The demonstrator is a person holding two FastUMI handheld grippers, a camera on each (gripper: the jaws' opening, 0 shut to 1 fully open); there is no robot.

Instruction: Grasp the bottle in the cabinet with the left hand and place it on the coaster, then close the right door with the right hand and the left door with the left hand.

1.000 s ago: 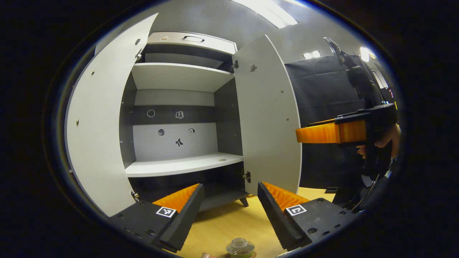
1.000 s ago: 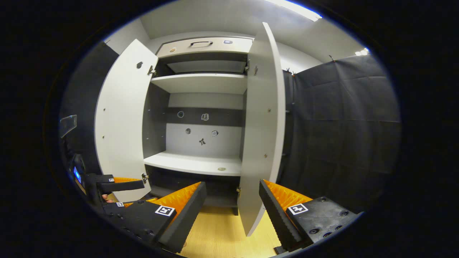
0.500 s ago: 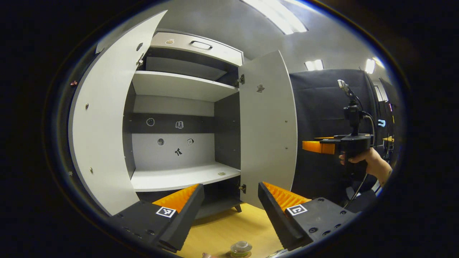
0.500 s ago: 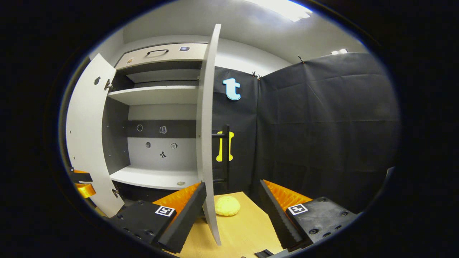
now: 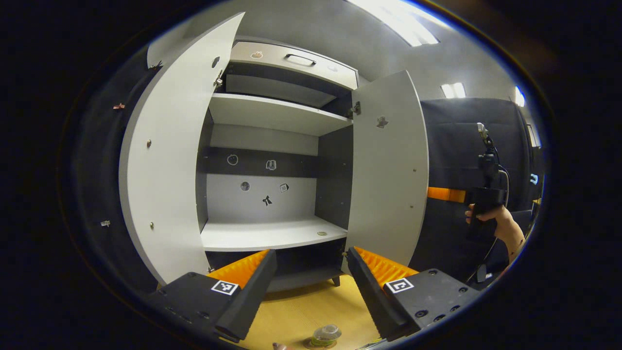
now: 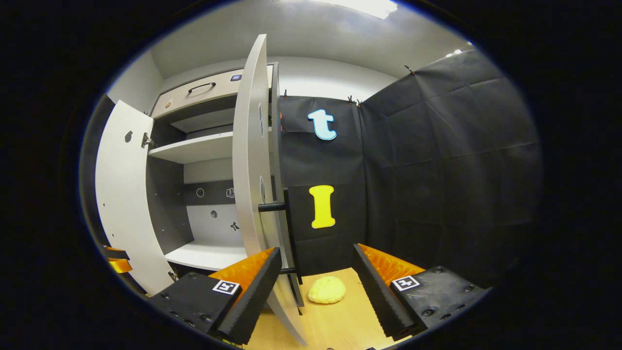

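The small clear bottle (image 5: 326, 334) stands on the wooden table at the bottom edge of the left gripper view, below my open left gripper (image 5: 311, 255). The grey cabinet has both doors swung out: the left door (image 5: 165, 160) and the right door (image 5: 388, 170). My right gripper (image 6: 316, 253) is open, holding nothing. It faces the right door (image 6: 250, 170) almost edge-on from its outer side, and its left finger is close to the door's lower edge. A black bar handle (image 6: 289, 228) runs down that outer face. In the left gripper view the right gripper (image 5: 447, 194) hangs beyond the right door.
A yellow lumpy object (image 6: 327, 290) lies on the table (image 6: 340, 321) by the black wall behind the right door. The cabinet's lower shelf (image 5: 272, 233) carries one small round disc. A hand (image 5: 495, 218) holds the right gripper. The left gripper (image 6: 116, 260) peeks past the left door.
The right gripper has swung to the right, round the right door's edge to its outer side. The left gripper has drawn back slightly. Both doors stand as before.
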